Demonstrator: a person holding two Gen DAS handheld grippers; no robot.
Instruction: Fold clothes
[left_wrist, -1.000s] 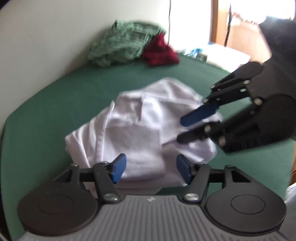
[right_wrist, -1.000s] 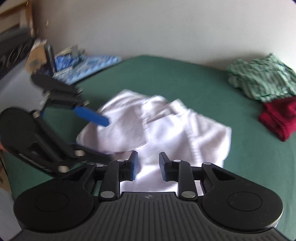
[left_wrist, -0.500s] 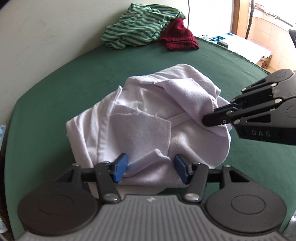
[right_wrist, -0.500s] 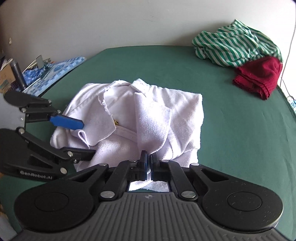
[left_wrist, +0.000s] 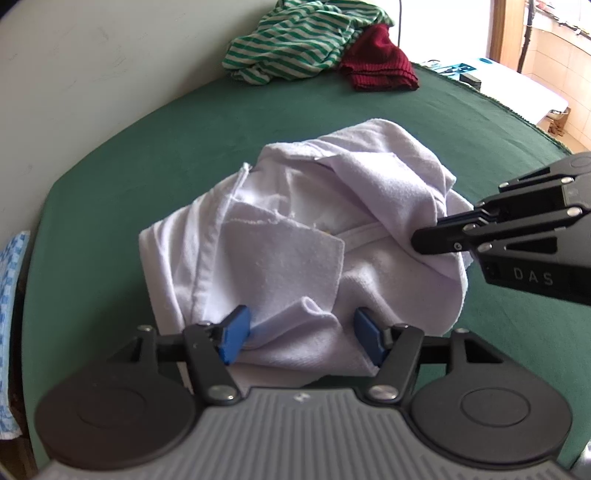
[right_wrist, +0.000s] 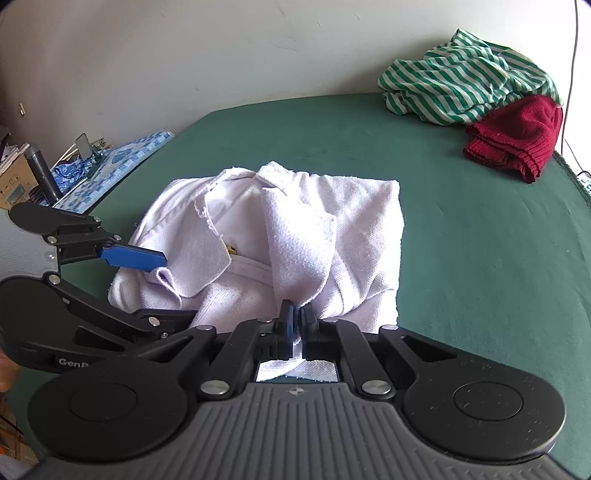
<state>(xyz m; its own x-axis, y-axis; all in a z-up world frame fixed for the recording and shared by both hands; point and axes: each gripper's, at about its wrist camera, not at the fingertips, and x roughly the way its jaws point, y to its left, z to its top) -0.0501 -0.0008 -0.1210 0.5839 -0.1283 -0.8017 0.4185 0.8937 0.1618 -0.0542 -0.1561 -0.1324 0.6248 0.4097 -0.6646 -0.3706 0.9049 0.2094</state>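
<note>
A crumpled white garment (left_wrist: 295, 221) (right_wrist: 351, 229) lies in the middle of the green table cover (left_wrist: 147, 166) (right_wrist: 480, 258). My left gripper (left_wrist: 301, 332) sits at its near edge, jaws opening, with a raised fold of the cloth between the blue pads; the right pad stands apart from it. In the right wrist view the left gripper (right_wrist: 177, 288) comes in from the left, its fingers above and below that fold. My right gripper (right_wrist: 297, 321) is shut on a bunched fold of the white garment. The left wrist view shows the right gripper (left_wrist: 424, 240) pinching the garment's right side.
A green-and-white striped garment (left_wrist: 295, 48) (right_wrist: 461, 85) and a red knit piece (left_wrist: 380, 62) (right_wrist: 517, 140) lie at the far edge by the wall. A blue patterned cloth (right_wrist: 122, 162) with small items lies beyond the table's left side.
The right gripper's jaws closed onto a fold of the white garment and it rolled level. The left gripper's pads spread a little wider around the near fold.
</note>
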